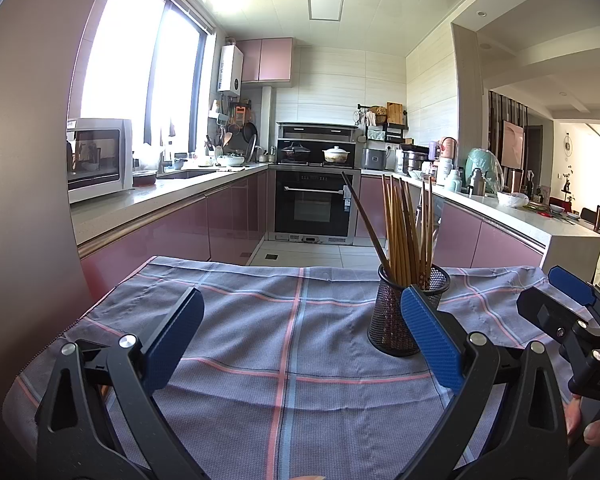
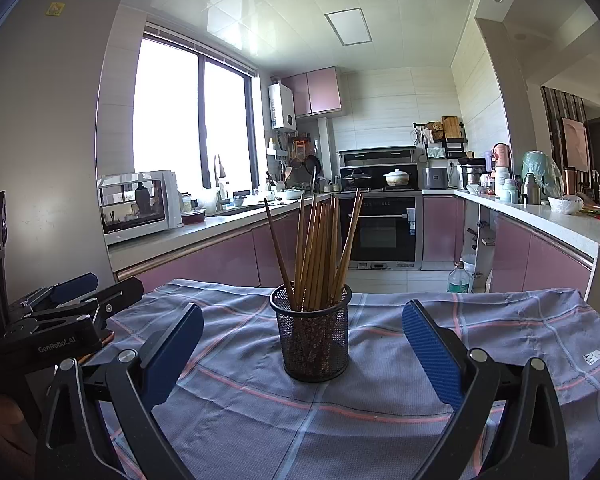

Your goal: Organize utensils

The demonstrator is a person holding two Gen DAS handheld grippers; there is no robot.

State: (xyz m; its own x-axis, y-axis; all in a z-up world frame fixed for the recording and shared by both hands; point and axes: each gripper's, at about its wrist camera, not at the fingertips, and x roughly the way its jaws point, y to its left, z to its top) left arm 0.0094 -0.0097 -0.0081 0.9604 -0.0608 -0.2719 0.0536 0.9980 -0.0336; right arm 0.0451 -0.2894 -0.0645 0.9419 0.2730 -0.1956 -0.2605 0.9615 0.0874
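A black mesh holder (image 2: 315, 334) stands upright on a grey plaid cloth (image 2: 380, 384) and holds several wooden chopsticks (image 2: 320, 248). It also shows in the left wrist view (image 1: 396, 320), with the chopsticks (image 1: 406, 232) sticking up; one dark stick leans left. My right gripper (image 2: 302, 344) is open and empty, its jaws wide on either side of the holder, a little short of it. My left gripper (image 1: 300, 332) is open and empty over the cloth, left of the holder. The right gripper shows at the right edge of the left wrist view (image 1: 560, 308).
The cloth (image 1: 260, 340) covers a small table with its far edge close behind the holder. Beyond are pink kitchen cabinets, an oven (image 2: 384, 232), a microwave (image 1: 98, 158) on the left counter and a crowded right counter (image 2: 540, 208). A fridge wall (image 2: 40, 140) stands at left.
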